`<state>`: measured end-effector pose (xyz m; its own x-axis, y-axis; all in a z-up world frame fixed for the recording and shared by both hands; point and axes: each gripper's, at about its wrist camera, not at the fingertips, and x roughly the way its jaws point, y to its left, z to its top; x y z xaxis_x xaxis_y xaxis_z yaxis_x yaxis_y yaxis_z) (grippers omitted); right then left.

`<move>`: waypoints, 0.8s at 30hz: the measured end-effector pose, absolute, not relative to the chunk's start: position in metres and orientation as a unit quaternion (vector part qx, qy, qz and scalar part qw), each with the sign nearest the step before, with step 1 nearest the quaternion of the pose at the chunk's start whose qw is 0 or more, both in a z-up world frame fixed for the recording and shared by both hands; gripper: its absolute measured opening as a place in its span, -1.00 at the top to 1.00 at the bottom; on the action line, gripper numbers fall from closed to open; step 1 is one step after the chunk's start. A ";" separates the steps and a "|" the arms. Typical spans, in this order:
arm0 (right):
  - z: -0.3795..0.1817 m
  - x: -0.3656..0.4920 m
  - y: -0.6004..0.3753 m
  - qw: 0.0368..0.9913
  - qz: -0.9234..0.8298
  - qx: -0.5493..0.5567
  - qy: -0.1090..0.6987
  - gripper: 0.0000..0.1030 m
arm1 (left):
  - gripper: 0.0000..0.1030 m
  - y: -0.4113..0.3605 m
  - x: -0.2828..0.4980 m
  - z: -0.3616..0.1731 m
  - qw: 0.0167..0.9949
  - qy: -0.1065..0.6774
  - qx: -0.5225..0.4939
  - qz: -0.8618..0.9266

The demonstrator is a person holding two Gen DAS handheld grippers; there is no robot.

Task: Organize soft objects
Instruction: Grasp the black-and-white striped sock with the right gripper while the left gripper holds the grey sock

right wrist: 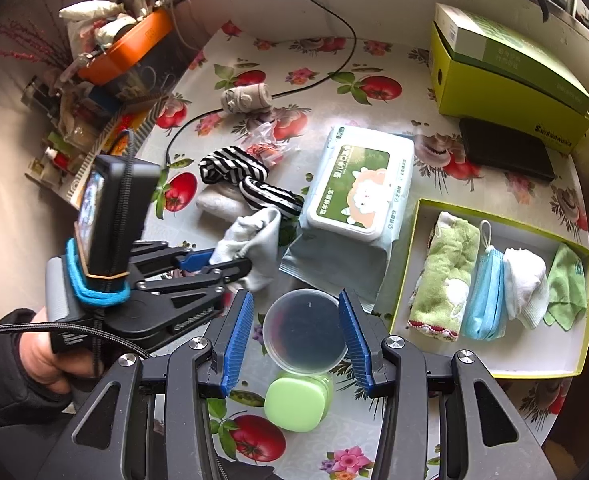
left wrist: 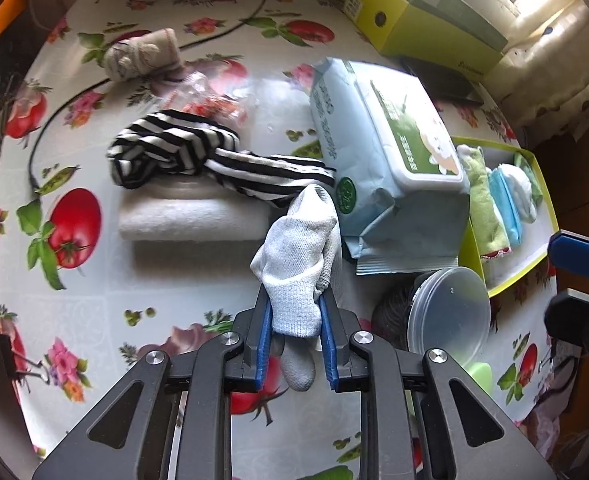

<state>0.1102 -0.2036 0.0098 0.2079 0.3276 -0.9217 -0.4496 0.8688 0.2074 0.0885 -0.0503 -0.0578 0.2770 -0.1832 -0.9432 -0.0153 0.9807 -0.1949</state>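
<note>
Low in the centre of the left wrist view, the left gripper [left wrist: 296, 316] has its jaws pinching a pale grey sock [left wrist: 298, 264], crumpled and ribbed, its toe hanging below the blue pads. Its upper end overlaps a striped sock [left wrist: 182, 152] lying on a white folded towel [left wrist: 190, 216] on the worktop [left wrist: 174, 300]. Bottom centre of the right wrist view, the right gripper [right wrist: 296, 340] has its jaws spread, gripping nothing, over a clear lid [right wrist: 306, 332] that hides part of a green container [right wrist: 296, 402].

I worked in a lived-in home: a flowered oilcloth table [right wrist: 374, 64], a wet-wipes pack [right wrist: 358, 188] on it, cluttered household shelves [right wrist: 94, 92] beside that table.
</note>
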 end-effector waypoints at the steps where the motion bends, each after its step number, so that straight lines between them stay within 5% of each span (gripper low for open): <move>1: 0.010 0.110 -0.202 0.775 0.253 -0.055 0.576 0.15 | 0.57 -0.048 0.088 -0.056 0.796 0.598 -0.083 -0.050; 24: -0.021 0.156 -0.106 0.733 0.334 -0.210 0.554 0.15 | 0.57 0.019 0.056 -0.057 0.793 0.590 -0.149 0.024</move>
